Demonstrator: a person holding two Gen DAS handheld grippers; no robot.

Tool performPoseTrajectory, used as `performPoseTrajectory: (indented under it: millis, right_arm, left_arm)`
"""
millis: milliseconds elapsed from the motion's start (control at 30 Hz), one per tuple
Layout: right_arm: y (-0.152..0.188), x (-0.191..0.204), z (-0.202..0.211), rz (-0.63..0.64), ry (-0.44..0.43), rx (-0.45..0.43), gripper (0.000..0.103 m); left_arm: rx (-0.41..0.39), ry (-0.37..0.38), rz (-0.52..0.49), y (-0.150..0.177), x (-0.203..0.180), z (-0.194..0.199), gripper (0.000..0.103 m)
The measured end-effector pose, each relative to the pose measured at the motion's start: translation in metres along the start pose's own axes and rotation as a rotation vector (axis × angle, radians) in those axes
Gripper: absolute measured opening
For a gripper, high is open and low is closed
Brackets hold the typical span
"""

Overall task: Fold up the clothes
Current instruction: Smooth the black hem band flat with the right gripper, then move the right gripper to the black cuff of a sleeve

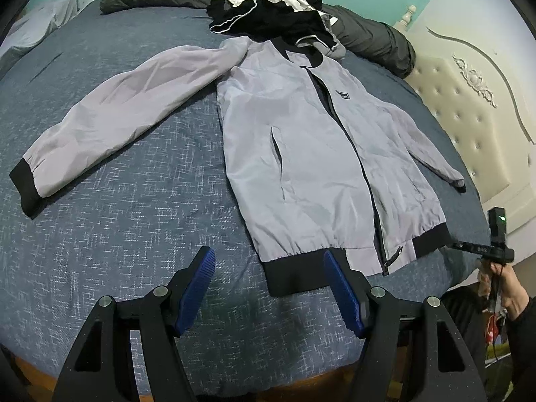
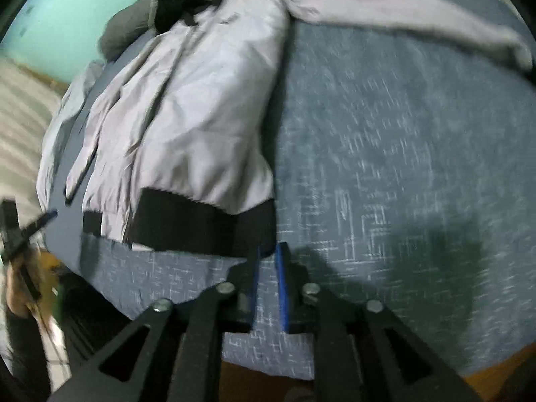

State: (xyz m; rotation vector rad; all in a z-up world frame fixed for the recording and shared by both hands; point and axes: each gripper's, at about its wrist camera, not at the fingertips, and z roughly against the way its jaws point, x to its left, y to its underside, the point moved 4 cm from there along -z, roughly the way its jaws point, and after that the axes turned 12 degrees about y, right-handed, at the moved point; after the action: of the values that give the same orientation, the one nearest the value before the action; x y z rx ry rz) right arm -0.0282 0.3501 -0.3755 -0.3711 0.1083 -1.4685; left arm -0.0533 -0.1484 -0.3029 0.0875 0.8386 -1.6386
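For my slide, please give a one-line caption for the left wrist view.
Open left gripper above the black hem of a grey jacket spread flat on a blue bed.

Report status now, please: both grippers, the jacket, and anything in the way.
Left gripper open, empty, above the blue bedspread. Right gripper narrowly open, empty, at the jacket's black hem. Jacket flat, unfolded, one sleeve out. Clothes pile touches its collar.

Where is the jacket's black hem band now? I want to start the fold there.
In the left wrist view the black hem band lies on the blue bedspread at the jacket's near end, just beyond the left tongs.
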Motion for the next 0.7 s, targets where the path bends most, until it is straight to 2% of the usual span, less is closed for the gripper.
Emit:
performPoseTrajectory:
  millis: [33, 100, 167, 300, 333, 367, 467, 633, 700]
  right_arm:
    - [0.002, 0.007, 0.006, 0.035, 0.017, -0.02, 0.033]
    - [0.003, 0.019, 0.007, 0.102, 0.042, -0.039, 0.037]
    - [0.004, 0.022, 0.0, 0.138, 0.089, -0.036, 0.047]
    - [-0.001, 0.025, -0.02, 0.171, 0.187, -0.032, 0.047]
    - [-0.003, 0.023, -0.022, 0.173, 0.208, -0.037, 0.045]
    - [-0.004, 0.02, -0.022, 0.172, 0.227, -0.048, 0.03]
    - [-0.008, 0.007, -0.011, 0.134, 0.26, -0.094, 0.007]
    - [-0.007, -0.01, 0.017, 0.096, 0.332, -0.173, 0.003]
    - [-0.003, -0.016, 0.021, 0.08, 0.345, -0.174, 0.003]
  left_arm:
    - [0.001, 0.0, 0.0, 0.0, -0.001, -0.001, 0.071]
    - [0.004, 0.003, -0.004, 0.0, -0.002, -0.004, 0.071]
    - [0.007, 0.007, -0.006, 0.0, -0.005, -0.006, 0.071]
    - [0.013, 0.016, -0.011, 0.001, -0.011, -0.01, 0.071]
    - [0.012, 0.018, -0.013, 0.001, -0.013, -0.009, 0.071]
    - [0.011, 0.019, -0.016, 0.002, -0.015, -0.009, 0.071]
    - [0.006, 0.017, -0.024, 0.001, -0.017, -0.006, 0.071]
    - [0.008, 0.018, -0.017, 0.0, -0.015, -0.01, 0.071]
    - [0.016, 0.023, -0.012, 0.0, -0.015, -0.016, 0.071]
